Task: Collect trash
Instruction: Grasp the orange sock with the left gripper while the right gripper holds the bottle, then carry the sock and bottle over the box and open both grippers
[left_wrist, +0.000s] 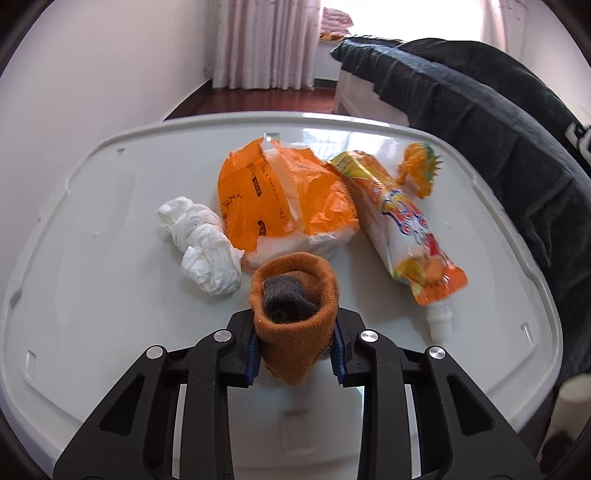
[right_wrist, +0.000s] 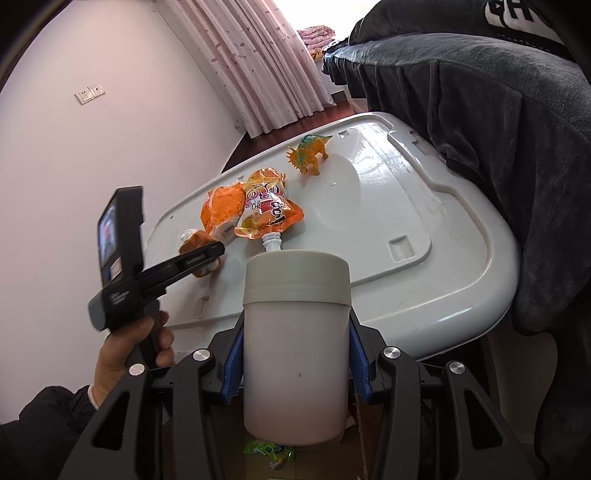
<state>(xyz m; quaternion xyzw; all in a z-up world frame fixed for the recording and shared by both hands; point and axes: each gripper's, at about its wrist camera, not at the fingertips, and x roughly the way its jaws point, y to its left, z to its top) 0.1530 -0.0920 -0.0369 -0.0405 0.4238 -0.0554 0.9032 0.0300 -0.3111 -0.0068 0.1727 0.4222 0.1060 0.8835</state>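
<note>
The left gripper (left_wrist: 297, 345) pinches the rolled orange sock (left_wrist: 293, 314) between its blue pads, just above the white table (left_wrist: 110, 221) – near the crumpled tissue (left_wrist: 203, 245) and orange wrapper (left_wrist: 284, 199). The right gripper (right_wrist: 295, 373) is clamped on a white jar (right_wrist: 295, 343) – at the table's near edge.

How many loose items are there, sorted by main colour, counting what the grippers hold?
Orange: 4 (rolled sock, tissue pack, drink pouch, toy dinosaur)
White: 2 (crumpled tissue, lidded jar)
Total: 6
</note>
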